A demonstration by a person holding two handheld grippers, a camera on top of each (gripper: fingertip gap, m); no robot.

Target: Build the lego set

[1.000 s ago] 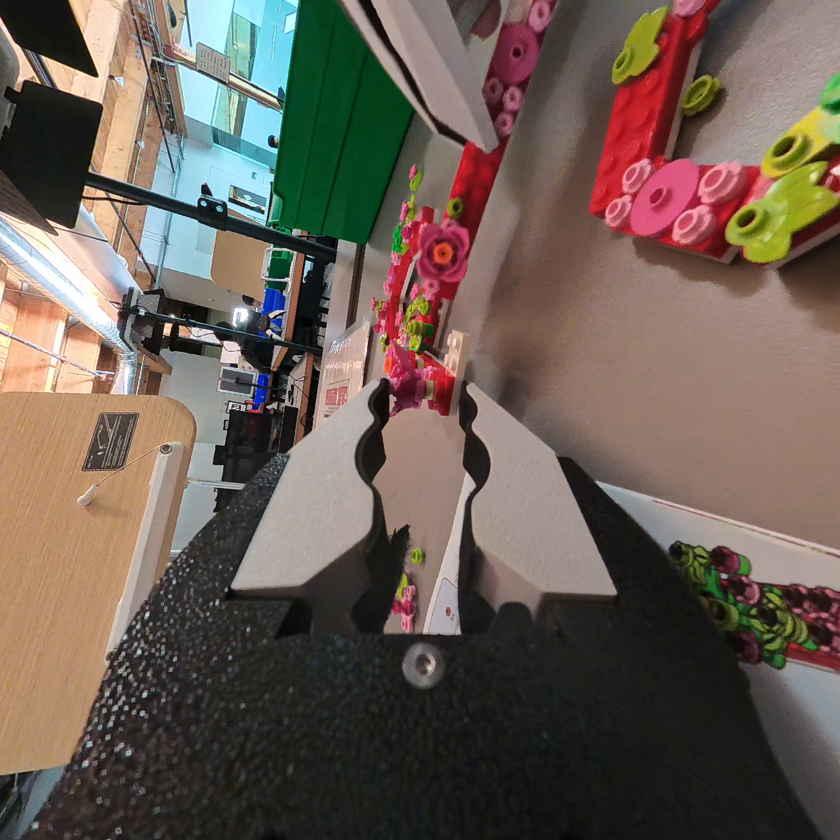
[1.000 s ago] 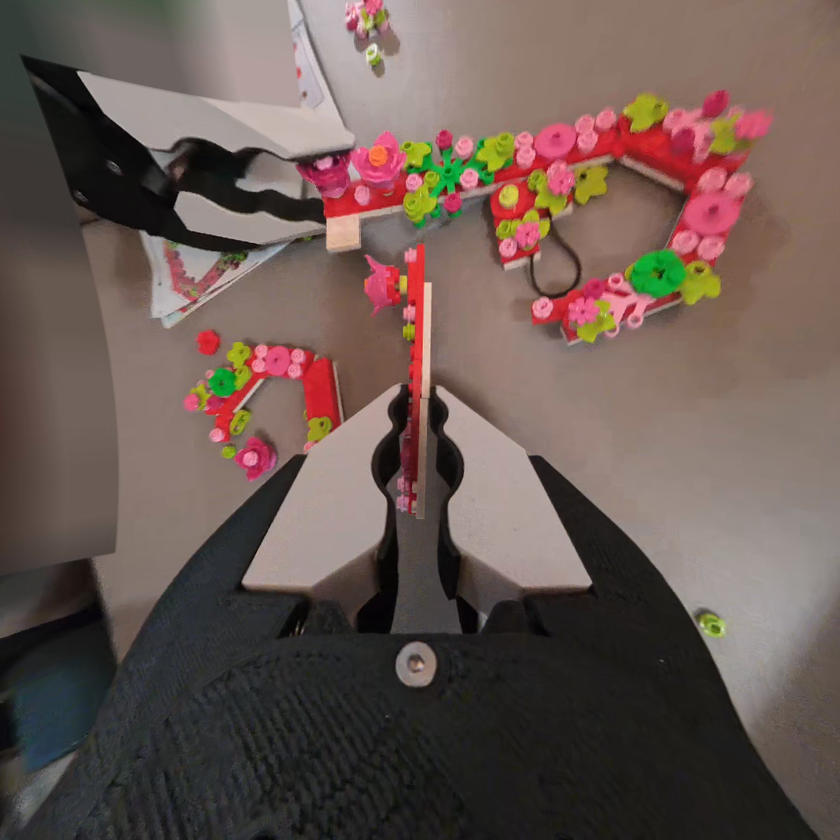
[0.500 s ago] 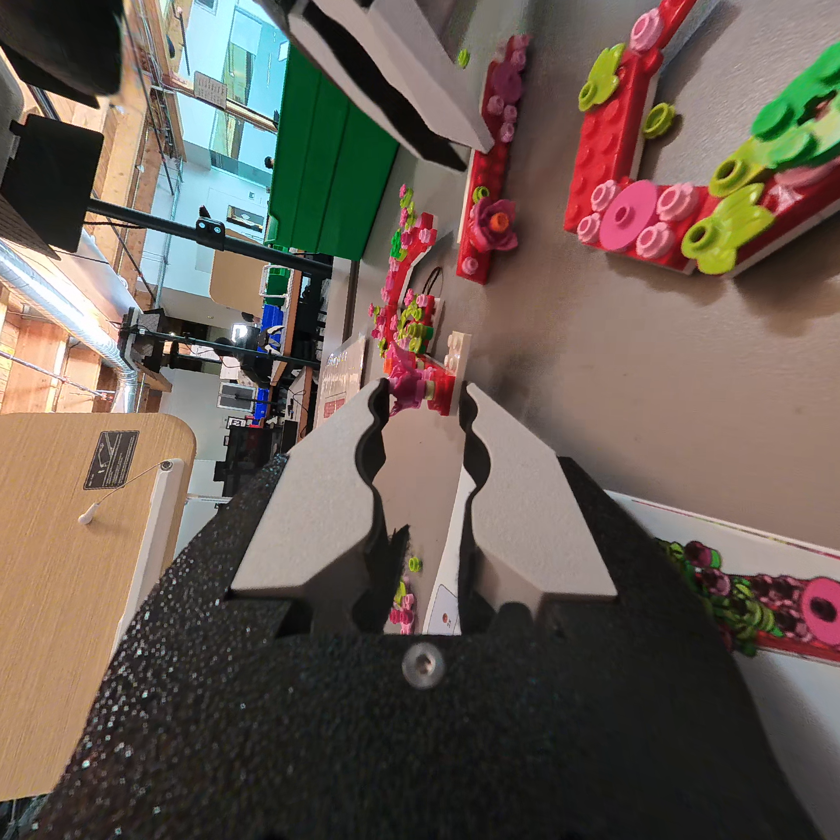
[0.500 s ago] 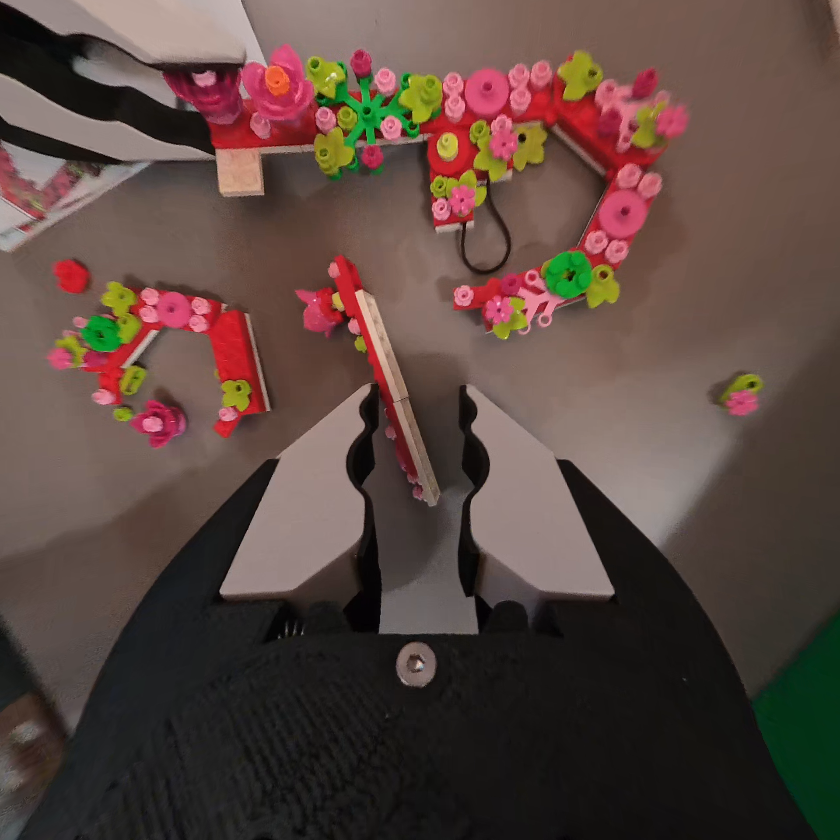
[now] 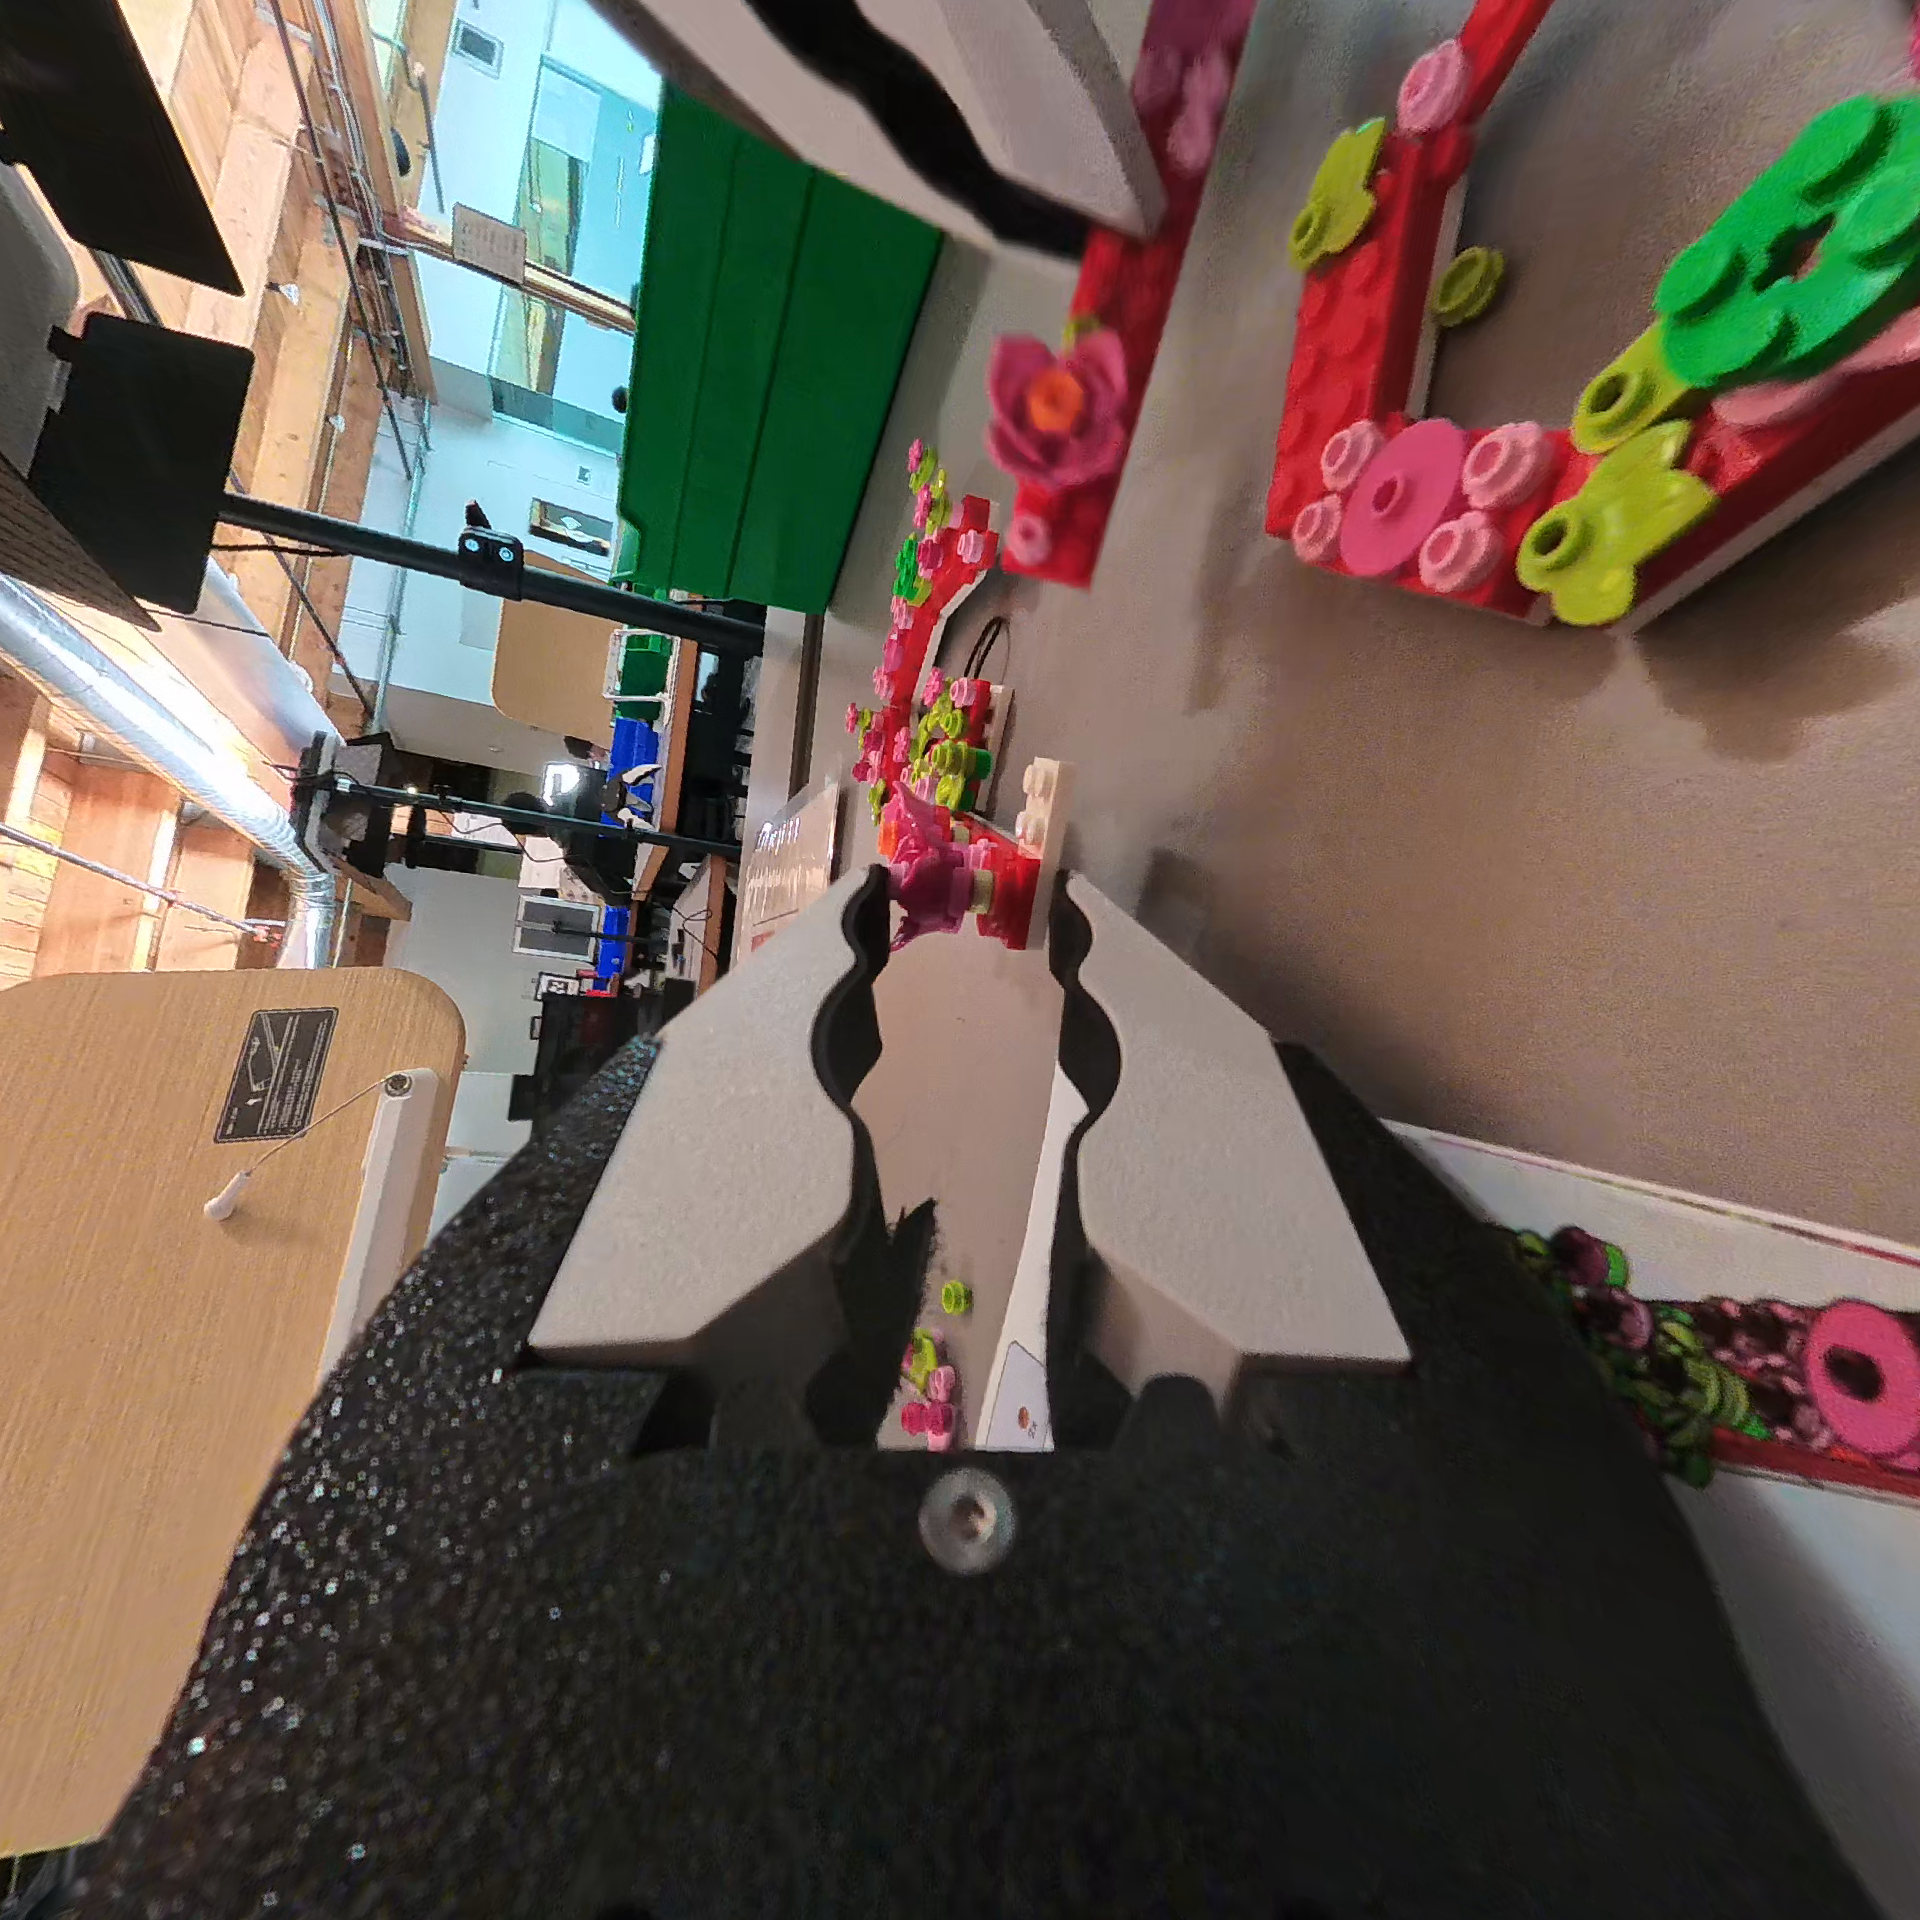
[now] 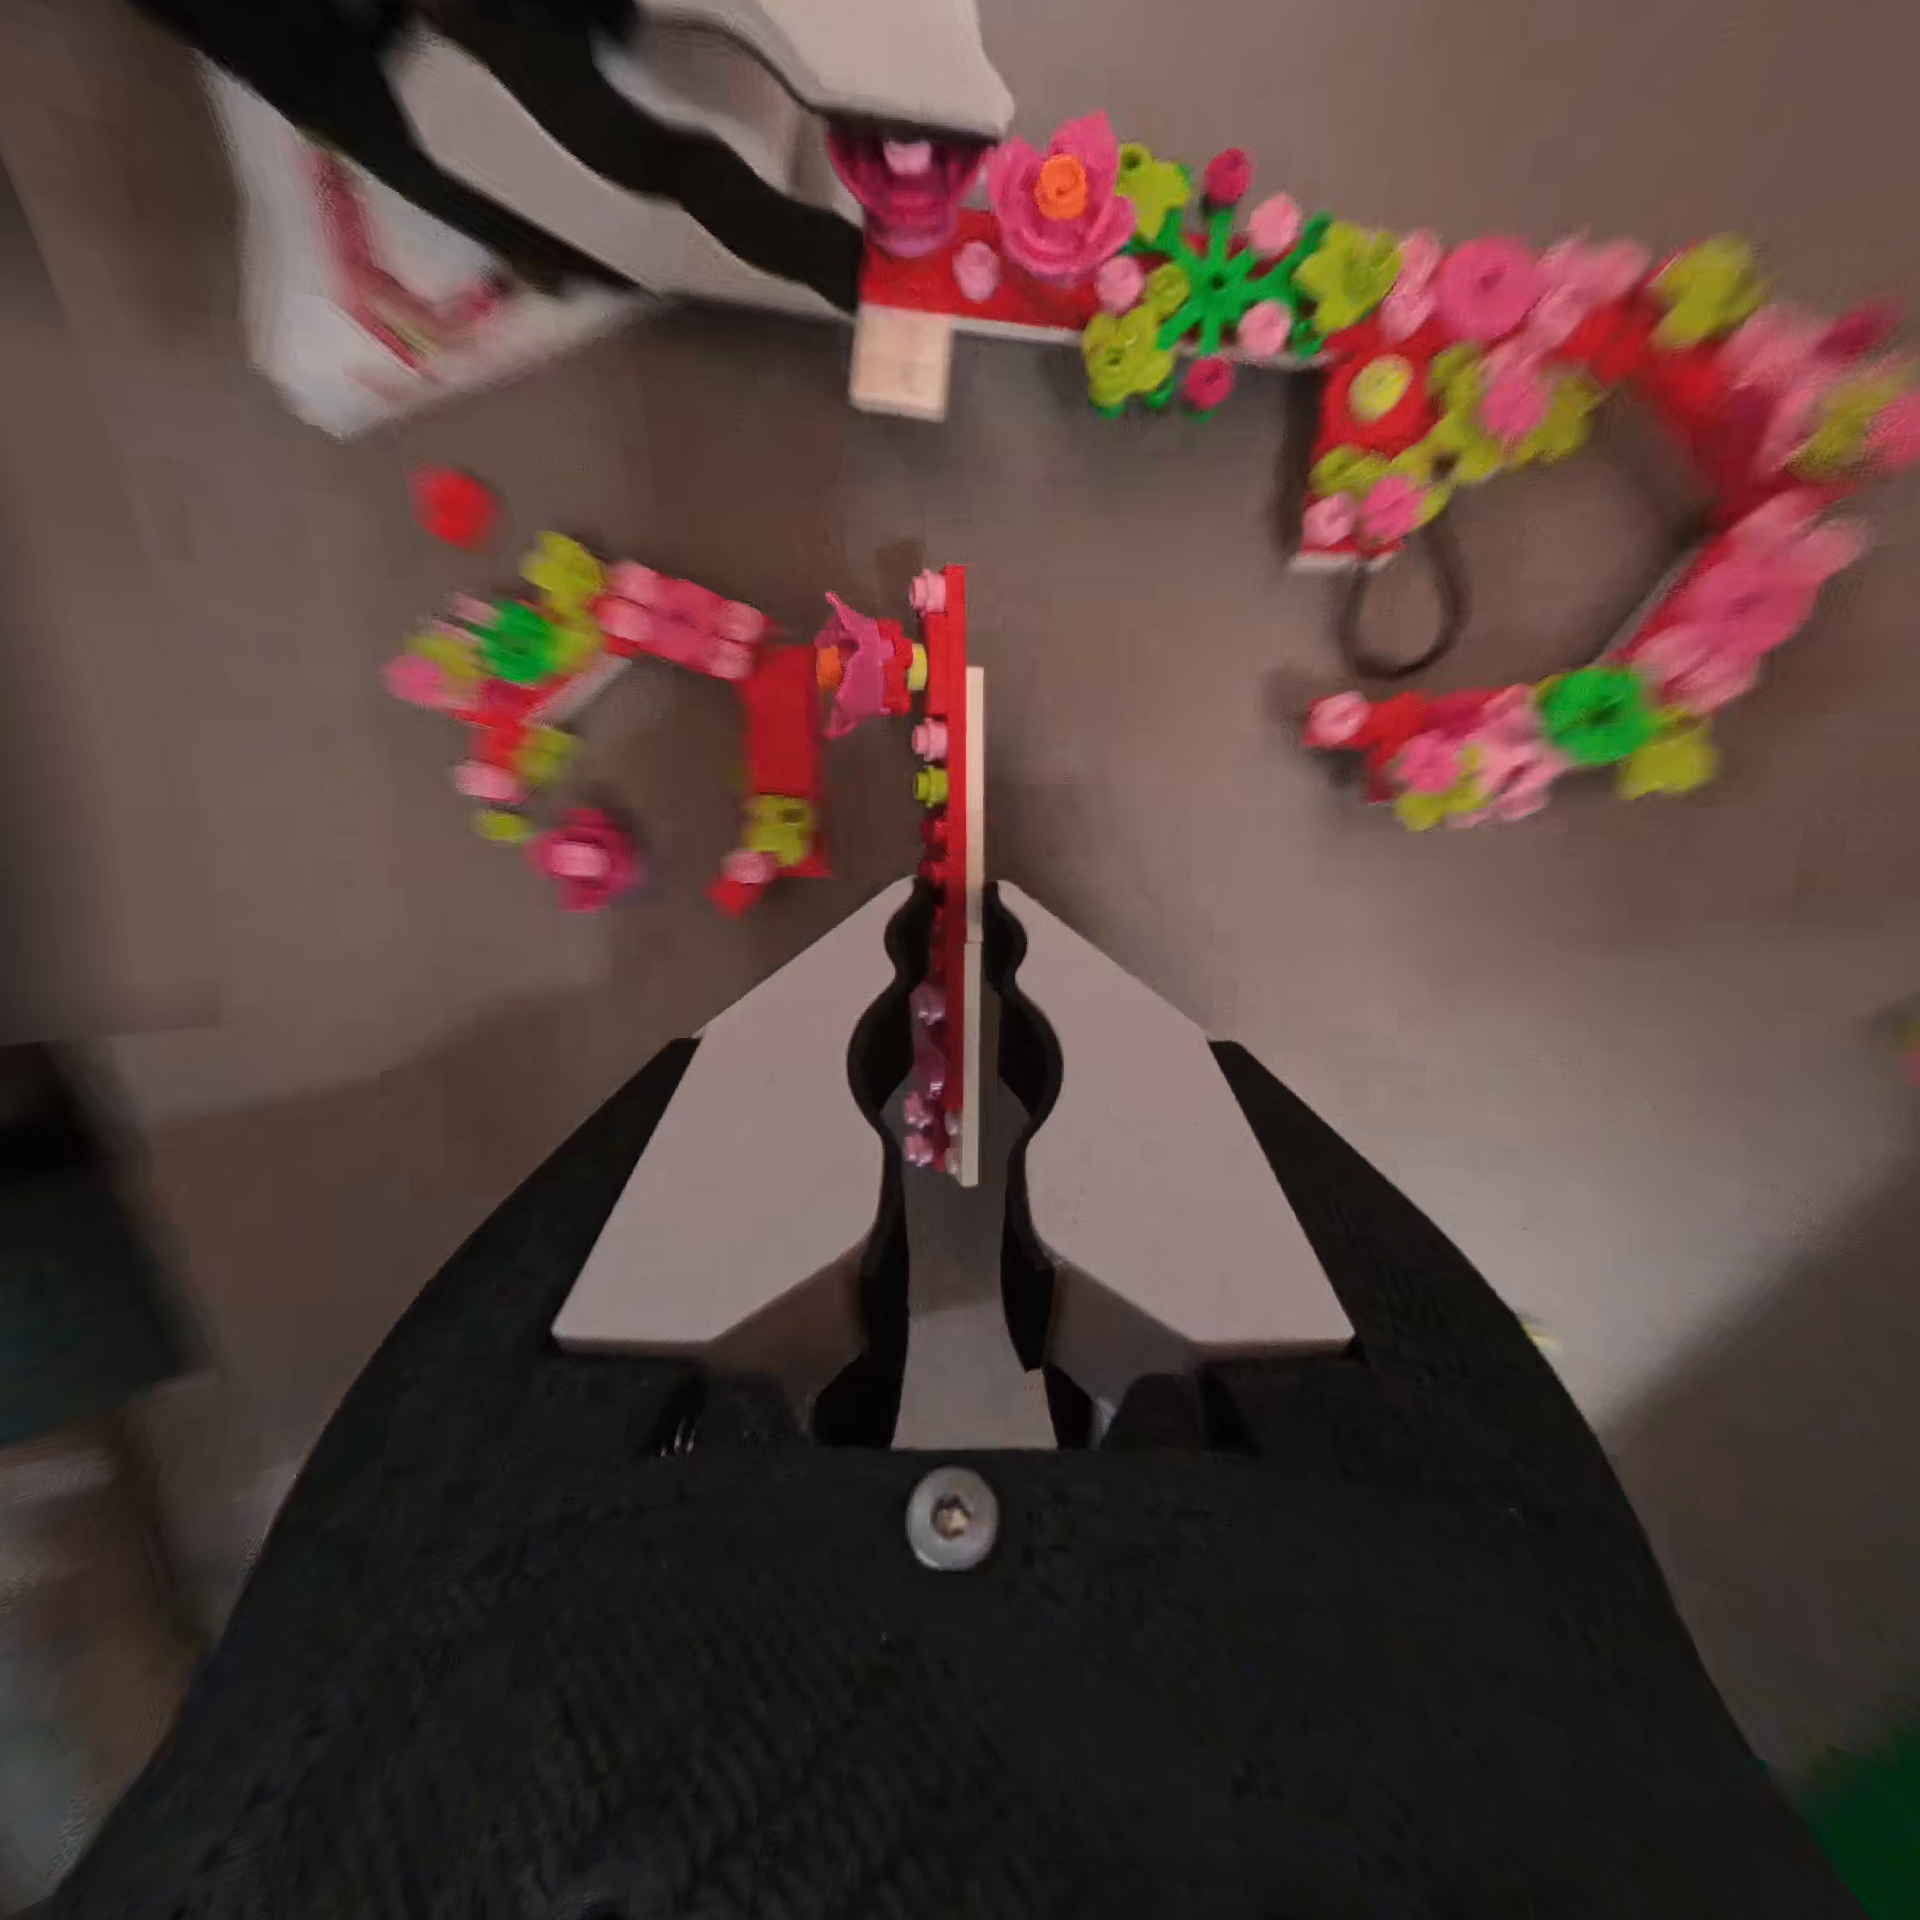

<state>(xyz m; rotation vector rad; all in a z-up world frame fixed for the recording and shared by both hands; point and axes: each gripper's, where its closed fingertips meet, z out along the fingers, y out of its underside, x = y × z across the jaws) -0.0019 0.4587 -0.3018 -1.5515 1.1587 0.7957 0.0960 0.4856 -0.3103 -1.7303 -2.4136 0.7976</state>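
My left gripper (image 5: 966,894) is shut on the near end of the large red flower-covered lego wreath piece (image 5: 1003,878), which lies on the grey table. The same piece stretches across the top of the right wrist view (image 6: 1226,281), where it is blurred. My right gripper (image 6: 954,899) is shut on a straight red strip backed by a white plate (image 6: 945,675). It holds the strip edge-on above the table, with a magenta flower (image 6: 862,665) sticking out to the left. The strip also shows in the left wrist view (image 5: 1132,312).
A small curved red segment with flowers (image 6: 623,707) lies on the table left of the strip and also shows in the left wrist view (image 5: 1455,499). A loose red stud (image 6: 452,504) lies nearby. An instruction booklet (image 5: 1714,1351) lies beside my left gripper. A green bin (image 5: 769,395) stands at the far table edge.
Half a second ago my right gripper was open with the strip leaning between its jaws. Now it is shut on the strip, which stands straight. My left gripper has kept its hold.
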